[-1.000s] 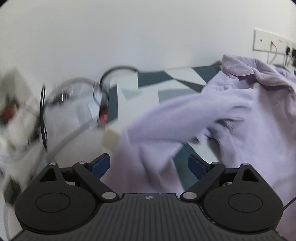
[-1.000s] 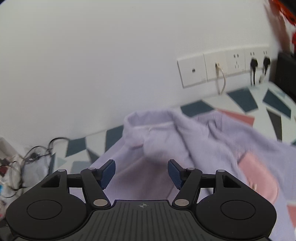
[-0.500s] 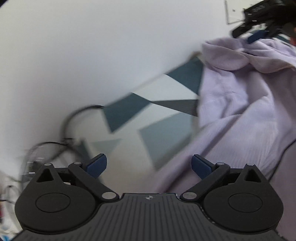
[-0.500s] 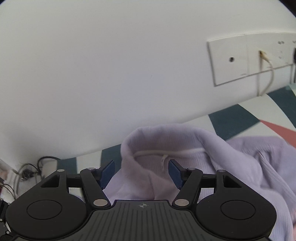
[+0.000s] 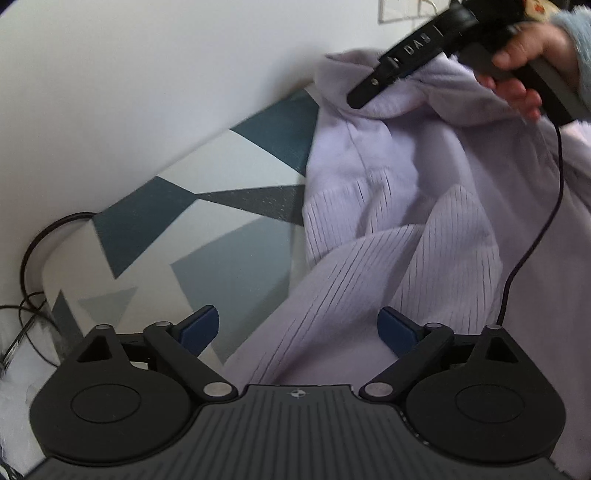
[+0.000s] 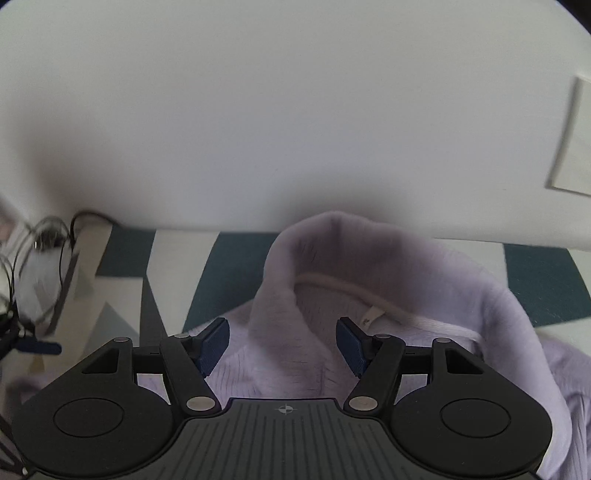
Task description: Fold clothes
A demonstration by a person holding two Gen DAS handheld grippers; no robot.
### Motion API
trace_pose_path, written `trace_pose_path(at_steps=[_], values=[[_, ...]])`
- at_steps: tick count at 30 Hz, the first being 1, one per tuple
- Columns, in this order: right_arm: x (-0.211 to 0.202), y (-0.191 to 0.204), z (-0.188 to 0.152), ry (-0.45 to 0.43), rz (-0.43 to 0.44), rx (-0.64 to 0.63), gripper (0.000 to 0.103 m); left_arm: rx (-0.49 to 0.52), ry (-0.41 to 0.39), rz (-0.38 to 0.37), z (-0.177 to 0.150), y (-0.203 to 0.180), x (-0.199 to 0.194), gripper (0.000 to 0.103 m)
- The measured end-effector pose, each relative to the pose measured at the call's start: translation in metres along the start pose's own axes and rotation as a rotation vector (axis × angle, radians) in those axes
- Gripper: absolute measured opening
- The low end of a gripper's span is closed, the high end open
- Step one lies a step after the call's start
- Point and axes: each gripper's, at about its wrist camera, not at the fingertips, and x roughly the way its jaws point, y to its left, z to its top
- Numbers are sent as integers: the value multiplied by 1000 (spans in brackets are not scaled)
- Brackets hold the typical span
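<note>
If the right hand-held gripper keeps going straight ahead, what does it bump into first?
Probably the upright collar of the fuzzy lilac knitted sweater. The right hand-held gripper is open with that collar fold rising between its blue pads, though exact depth is hard to judge.

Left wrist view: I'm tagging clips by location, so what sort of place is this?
Probably a home room: a lilac garment lies on a geometric-patterned cloth surface against a white wall, with wall plates and loose cables.

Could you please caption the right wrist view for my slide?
Open right gripper poised over the collar of a lilac sweater on a geometric-patterned table.
</note>
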Motion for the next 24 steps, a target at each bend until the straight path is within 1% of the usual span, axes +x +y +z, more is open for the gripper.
trace_pose_path(at_steps=[2, 3, 4, 5, 6, 7, 9, 10, 11, 12, 14, 16, 19, 20, 21, 22, 24], values=[[0, -3, 1, -11, 13, 25, 61, -15, 1, -6, 0, -1, 5, 95], [-1, -7, 1, -21, 24, 56, 61, -21, -1, -11, 1, -2, 6, 88], [-2, -11, 1, -30, 35, 85, 61, -16, -7, -16, 1, -4, 6, 71], [-3, -14, 2, -32, 47, 108, 60, -6, -12, -18, 0, -7, 4, 58], [-4, -17, 2, -31, 57, 126, 60, -3, -21, -8, -1, -10, -1, 33], [-3, -18, 2, -22, 66, 130, 59, 1, -31, 2, -3, -13, -5, 21], [-1, -18, -1, 4, 84, 116, 59, -8, -64, 27, -9, -15, -15, 15], [0, -16, -3, 13, 83, 92, 58, -30, -77, 39, -13, -13, -19, 13], [1, -12, -5, 19, 77, 58, 55, -53, -89, 50, -17, -10, -23, 13], [2, -8, -8, 23, 69, 20, 47, -79, -98, 57, -19, -7, -27, 13], [4, -2, -9, 22, 61, -14, 37, -139, -107, 60, -22, 1, -32, 12], [4, 2, -7, 18, 64, -18, 37, -194, -115, 61, -22, 8, -35, 12], [3, 5, -3, 5, 64, -25, 38, -271, -139, 65, -22, 16, -41, 12], [3, 6, -3, 9, 67, -30, 36, -299, -152, 64, -22, 18, -44, 12], [3, 7, -2, 14, 72, -38, 22, -331, -167, 59, -23, 21, -48, 12], [4, 10, -1, 23, 82, -55, 17, -372, -184, 48, -24, 25, -52, 12], [3, 14, 1, 19, 90, -85, 16, -450, -212, 34, -25, 33, -58, 11]])
